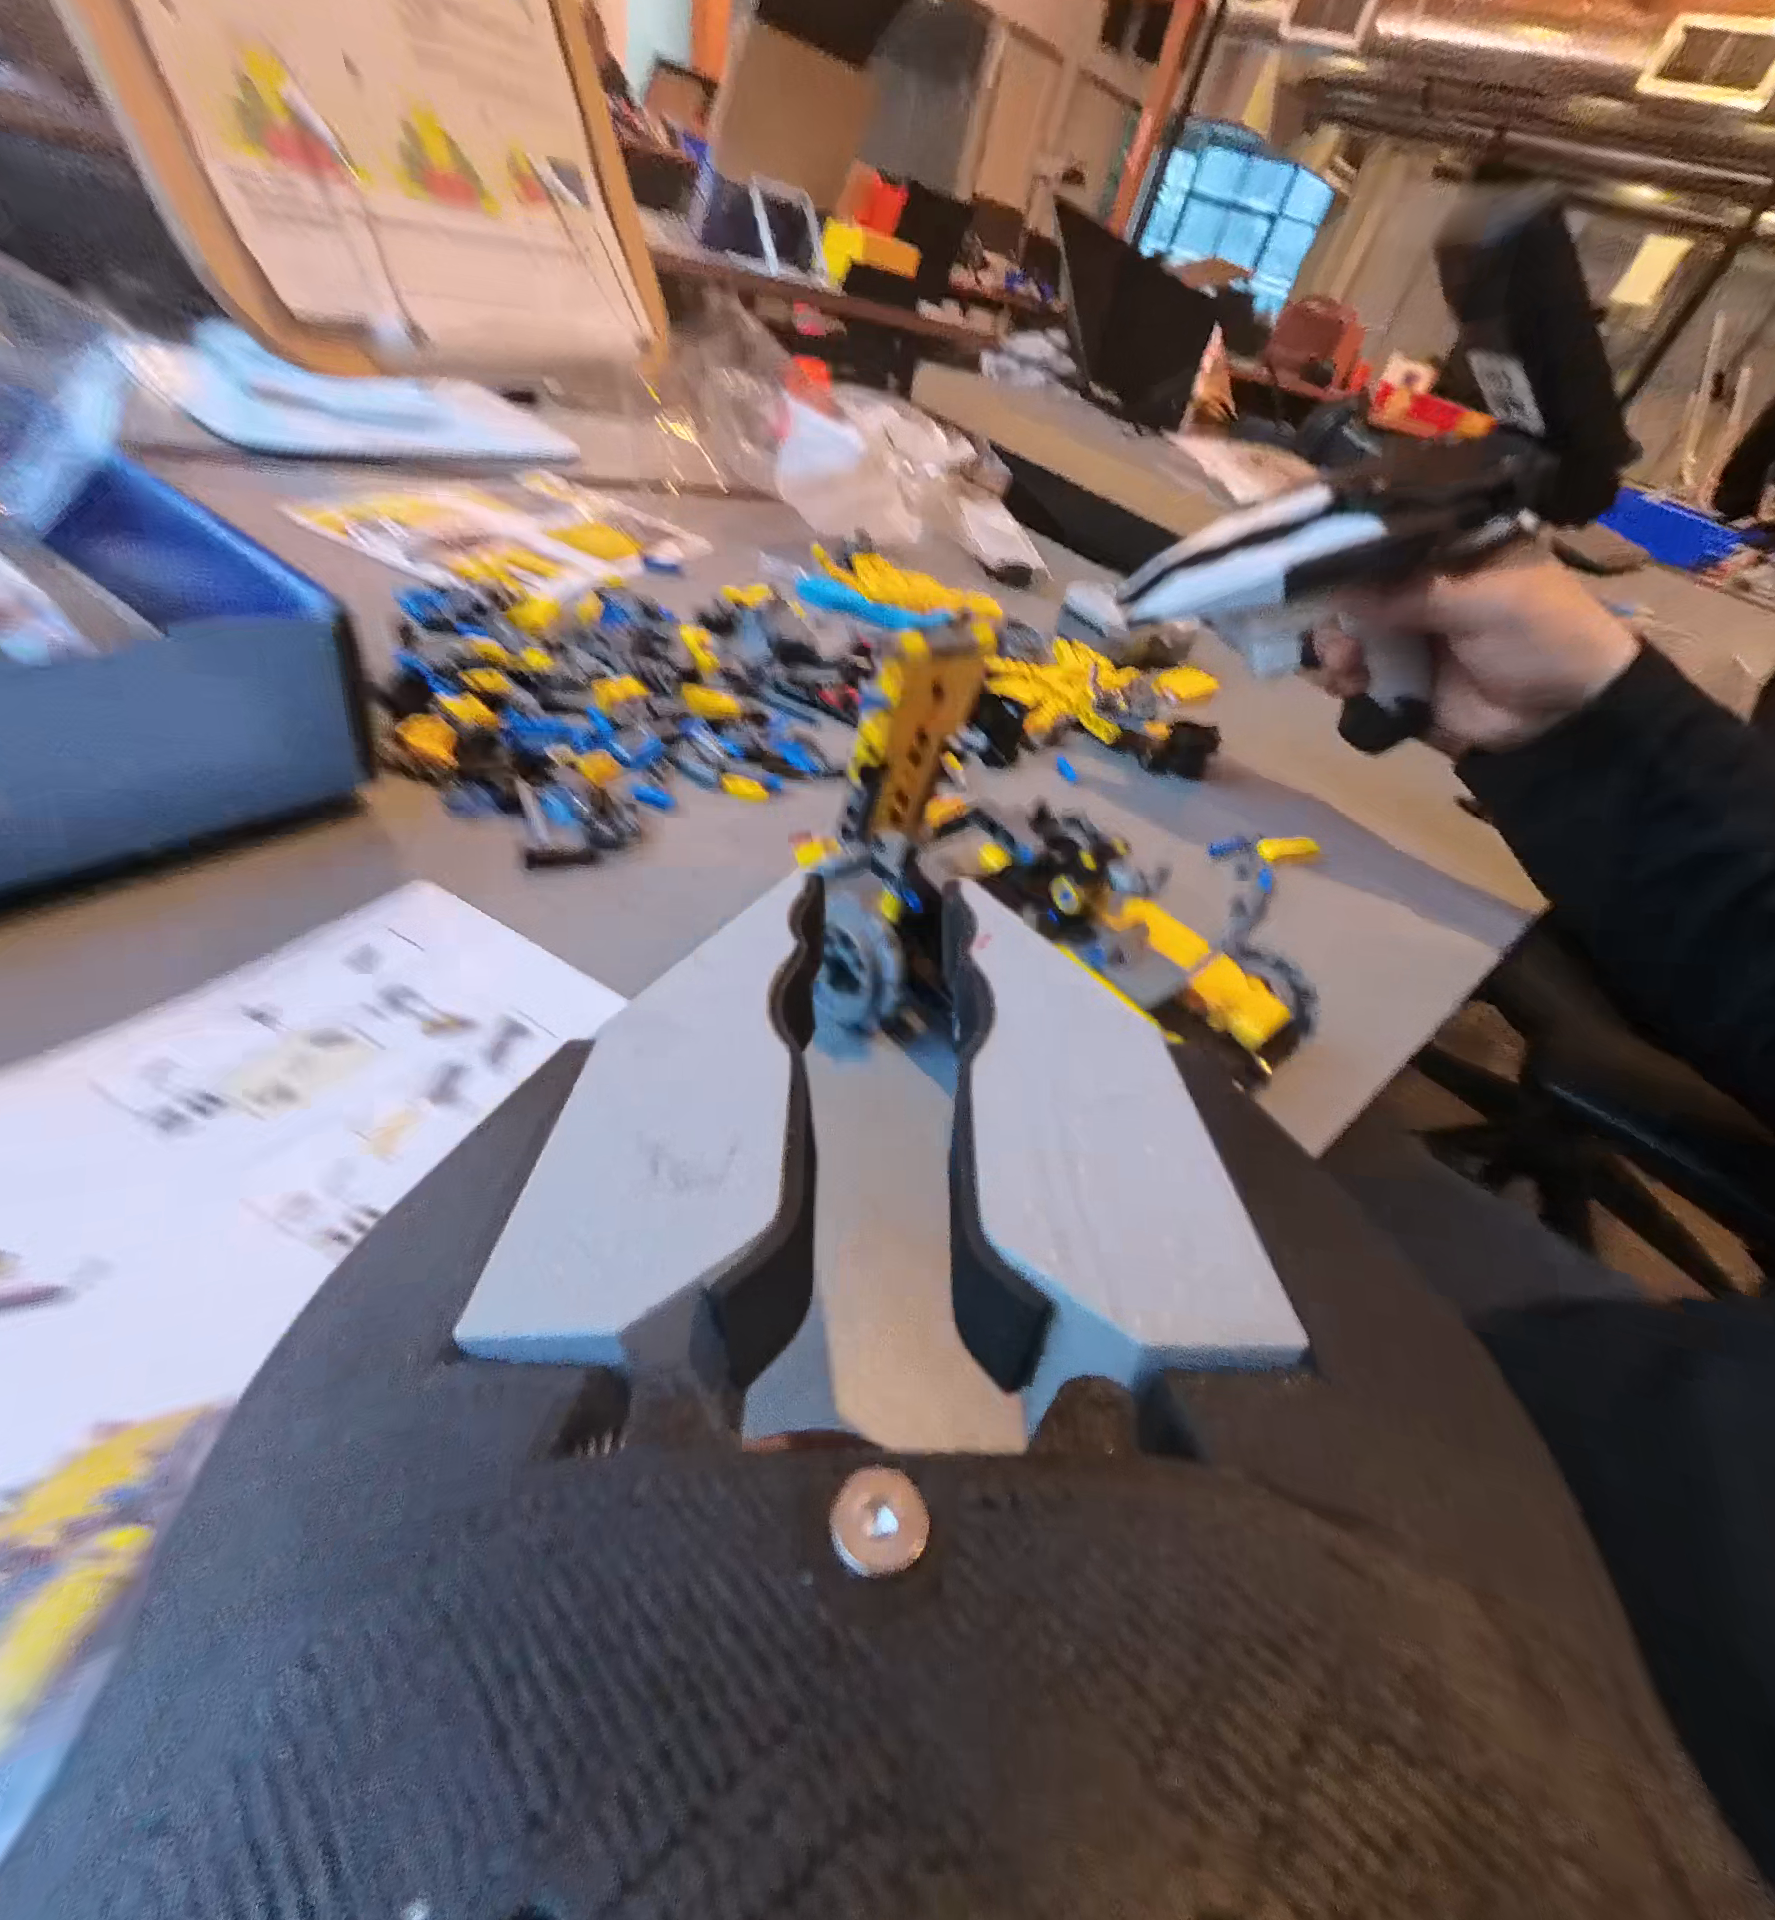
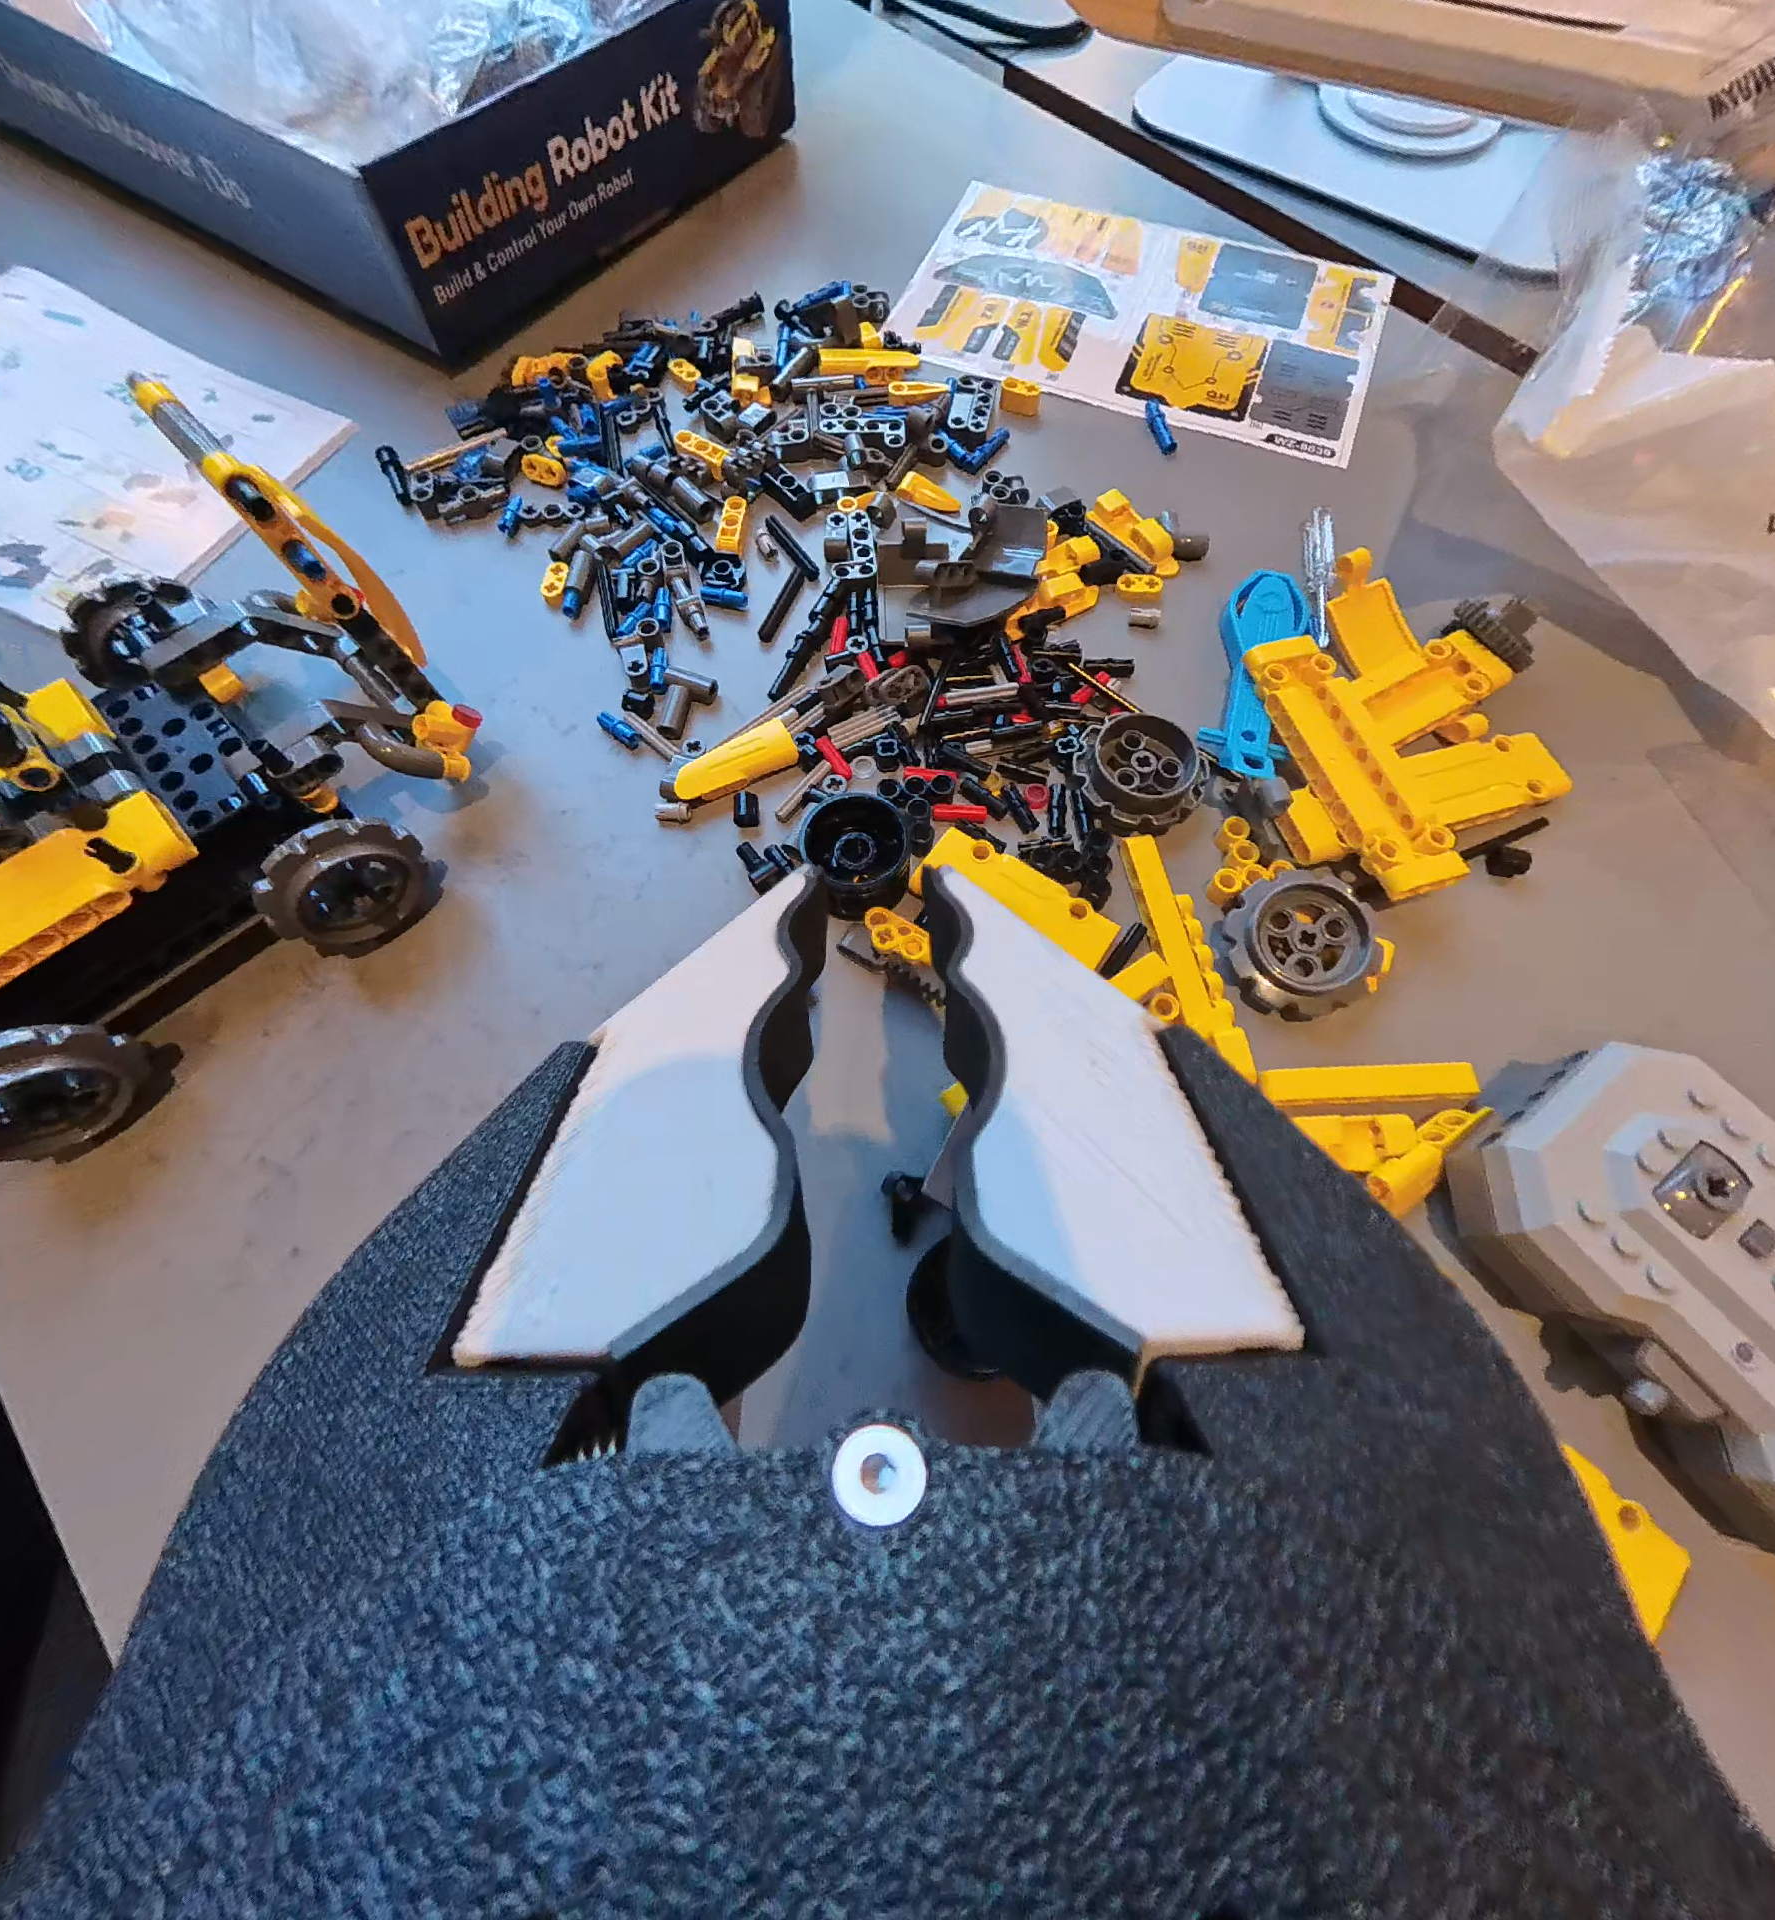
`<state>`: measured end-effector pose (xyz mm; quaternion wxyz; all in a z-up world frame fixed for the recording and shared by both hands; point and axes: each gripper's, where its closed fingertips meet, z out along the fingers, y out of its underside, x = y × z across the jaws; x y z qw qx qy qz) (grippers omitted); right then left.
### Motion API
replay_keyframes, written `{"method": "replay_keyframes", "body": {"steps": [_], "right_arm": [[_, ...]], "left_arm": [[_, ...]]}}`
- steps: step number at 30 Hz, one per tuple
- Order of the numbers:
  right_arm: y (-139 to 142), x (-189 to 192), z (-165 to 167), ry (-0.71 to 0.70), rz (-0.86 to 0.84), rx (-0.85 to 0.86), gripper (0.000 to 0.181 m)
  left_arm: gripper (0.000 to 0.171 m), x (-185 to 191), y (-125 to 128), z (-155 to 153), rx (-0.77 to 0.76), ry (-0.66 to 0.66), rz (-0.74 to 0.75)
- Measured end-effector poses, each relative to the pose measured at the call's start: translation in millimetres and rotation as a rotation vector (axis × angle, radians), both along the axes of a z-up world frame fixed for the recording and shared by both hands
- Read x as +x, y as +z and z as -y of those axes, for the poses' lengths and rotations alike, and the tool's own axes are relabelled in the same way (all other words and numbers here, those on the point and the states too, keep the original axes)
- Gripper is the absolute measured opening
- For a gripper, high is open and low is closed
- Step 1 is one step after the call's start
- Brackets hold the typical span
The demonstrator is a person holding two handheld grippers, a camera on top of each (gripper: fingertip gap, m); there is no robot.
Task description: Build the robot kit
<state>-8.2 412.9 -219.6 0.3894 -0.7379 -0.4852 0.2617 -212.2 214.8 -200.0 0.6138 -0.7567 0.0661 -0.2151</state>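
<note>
Left tool (image 1: 878, 940): fingers close together, jaws clamped on a small assembly at the tips, held raised and pointing forward. Right tool (image 2: 867, 914): jaws narrowly parted, nothing between them, angled downward. In the left wrist view, the person's right hand (image 1: 1485, 665) grips its handle, dark sleeve (image 1: 1672, 831) extended.

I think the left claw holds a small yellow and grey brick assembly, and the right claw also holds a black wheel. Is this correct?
Not quite. The left claw does hold the brick assembly, but the right wrist view shows the right claw open and empty, just short of the black wheel on the table.
</note>
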Motion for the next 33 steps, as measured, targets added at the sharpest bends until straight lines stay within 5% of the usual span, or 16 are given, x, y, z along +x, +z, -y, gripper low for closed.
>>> {"method": "replay_keyframes", "body": {"steps": [4, 8, 14, 17, 20, 24, 25, 27, 33], "right_arm": [[9.1, 1.0, -1.0, 0.008, -0.013, 0.018, 0.018], [11.1, 1.6, 2.3, 0.022, -0.026, 0.018, 0.018], [-0.2, 3.2, 14.1, 0.055, -0.002, 0.005, 0.018], [0.9, 7.8, 16.0, 0.061, 0.008, 0.021, 0.018], [5.9, 12.7, 15.7, 0.06, -0.005, 0.023, 0.018], [14.9, 20.1, 13.9, 0.056, -0.026, 0.033, 0.018], [17.0, 21.8, 13.7, 0.055, -0.03, 0.036, 0.018], [20.1, 24.3, 13.8, 0.058, -0.036, 0.04, 0.018], [24.6, 25.3, 18.6, 0.078, -0.036, 0.056, 0.018]], "left_arm": [[0.04, -45.7, 46.5, -35.4, -0.01, 0.079, -0.136], [0.047, -99.8, 80.7, -112.7, -0.049, 0.149, -0.35], [0.081, -149.7, 19.2, -241.6, -0.425, -0.011, -0.603], [0.081, -155.3, 14.7, -278.5, -0.469, -0.085, -0.643], [0.09, -163.8, -8.8, -285.7, -0.671, -0.141, -0.686], [0.051, -185.9, -37.8, -269.5, -0.877, -0.148, -0.81], [0.026, -181.7, -35.1, -266.7, -0.878, -0.171, -0.785], [0.009, -187.6, -23.5, -266.4, -0.83, -0.145, -0.84], [0.0, -204.9, 26.6, -245.0, -0.725, -0.153, -0.956]]}}
